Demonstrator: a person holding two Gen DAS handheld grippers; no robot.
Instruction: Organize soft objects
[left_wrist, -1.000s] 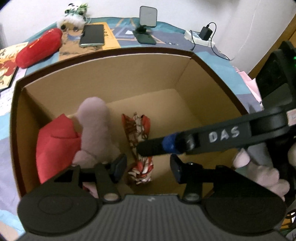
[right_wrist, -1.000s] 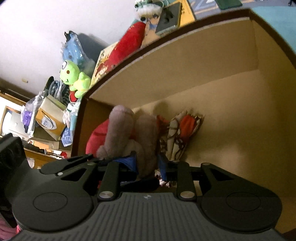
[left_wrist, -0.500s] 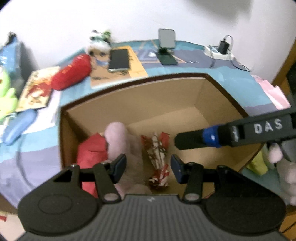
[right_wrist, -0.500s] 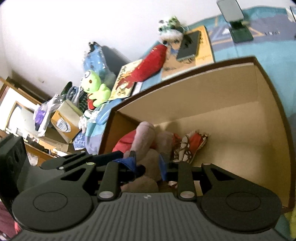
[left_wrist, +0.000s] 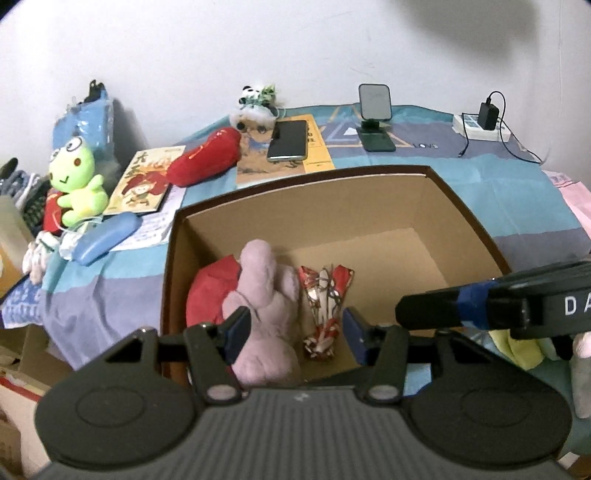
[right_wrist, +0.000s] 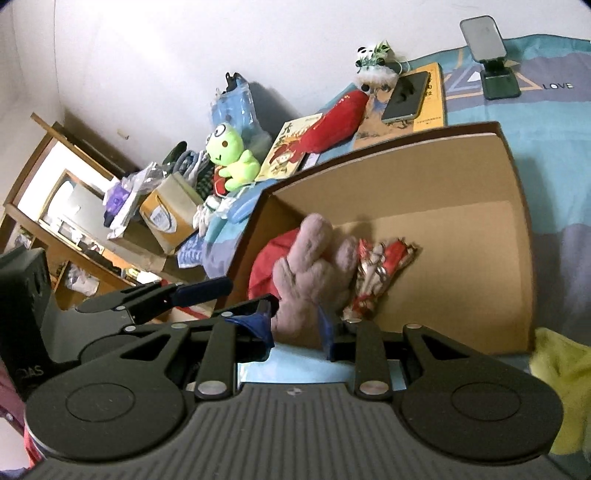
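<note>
An open cardboard box (left_wrist: 317, 199) (right_wrist: 424, 173) stands on the bed. In its left part lie a pink plush (left_wrist: 266, 295) (right_wrist: 317, 269), a red soft item (left_wrist: 210, 291) (right_wrist: 266, 266) and a red-and-white patterned pouch (left_wrist: 325, 299) (right_wrist: 376, 273). My left gripper (left_wrist: 295, 334) is open and empty above the box's near edge. My right gripper (right_wrist: 297, 328) is open and empty, above the near rim; its finger (left_wrist: 461, 310) crosses the left wrist view at right. A red plush (left_wrist: 203, 158) (right_wrist: 332, 125) and a green frog plush (left_wrist: 74, 181) (right_wrist: 231, 155) lie outside the box.
Beyond the box on the bed lie a phone (left_wrist: 290, 140) on a book, a phone stand (left_wrist: 375, 118), a power strip with charger (left_wrist: 482, 123), a panda toy (left_wrist: 256, 101) and a blue case (left_wrist: 103, 238). A yellow soft item (right_wrist: 561, 387) lies at the right. Shelves and clutter stand left.
Both grippers have pulled up and back out of the box. The right gripper has let go of the pink plush, which now lies in the box.
</note>
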